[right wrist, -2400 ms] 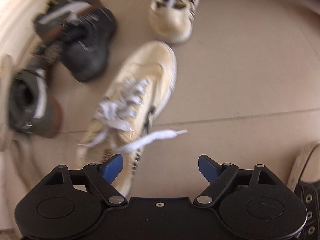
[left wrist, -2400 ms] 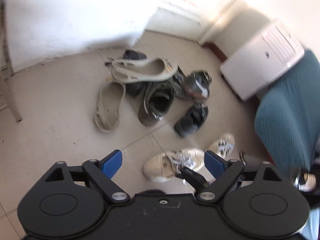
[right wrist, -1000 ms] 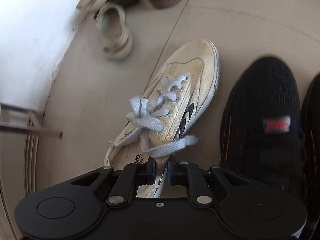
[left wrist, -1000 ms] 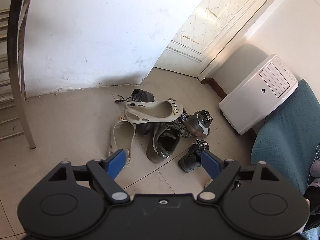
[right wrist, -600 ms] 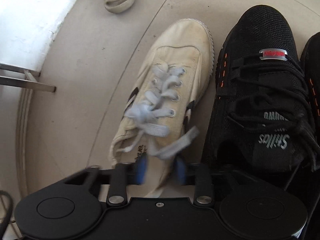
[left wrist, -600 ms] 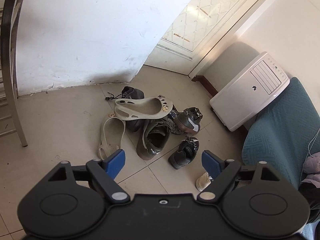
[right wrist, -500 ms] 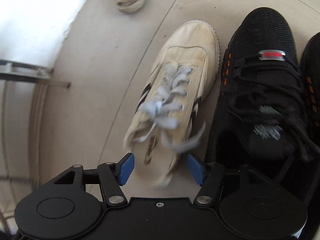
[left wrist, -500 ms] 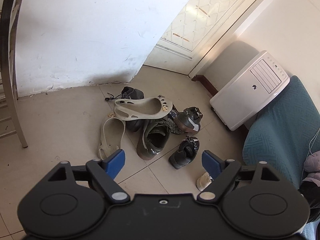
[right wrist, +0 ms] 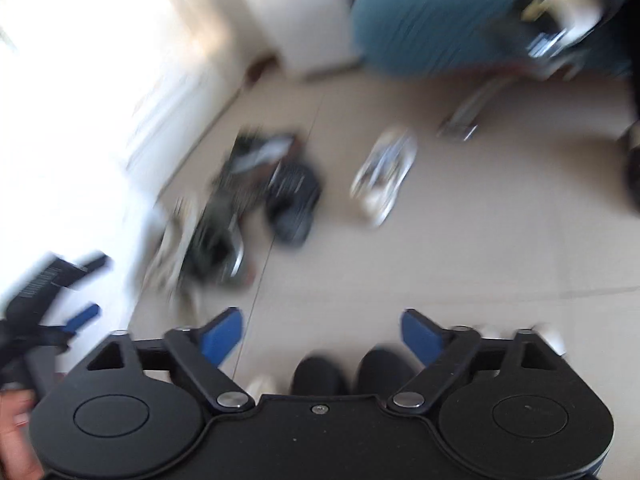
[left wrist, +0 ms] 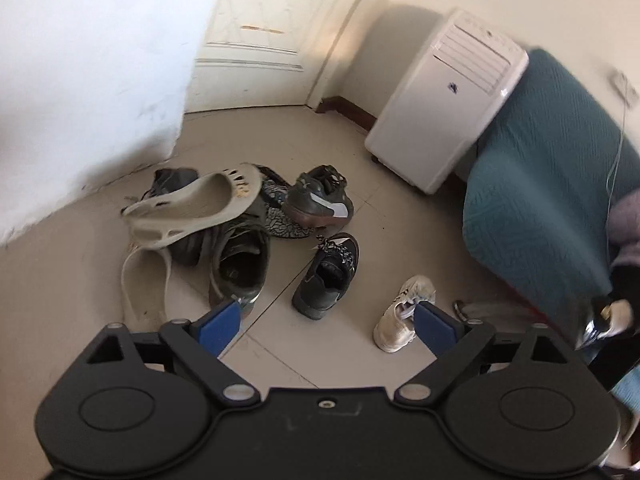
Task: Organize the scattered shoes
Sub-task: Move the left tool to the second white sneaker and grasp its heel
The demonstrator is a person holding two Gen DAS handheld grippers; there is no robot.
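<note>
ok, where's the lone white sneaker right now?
Left wrist view: white sneaker lies alone on the floor, lower right, between the black sneaker and the teal sofa.

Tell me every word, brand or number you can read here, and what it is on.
None can be read.
White air cooler: a small dark logo on its front, too small to make out.
Left tool: pale lettering on its black body, smeared by blur.

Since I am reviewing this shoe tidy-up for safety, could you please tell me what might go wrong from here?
1. The beige clog lies tilted on top of the shoe pile; pulling a shoe from under it could tip it off.
2. The cream sneaker has loose laces that might snag a claw.
3. The right wrist view is badly blurred, so aiming the right claw, now open and empty, is uncertain.
</note>
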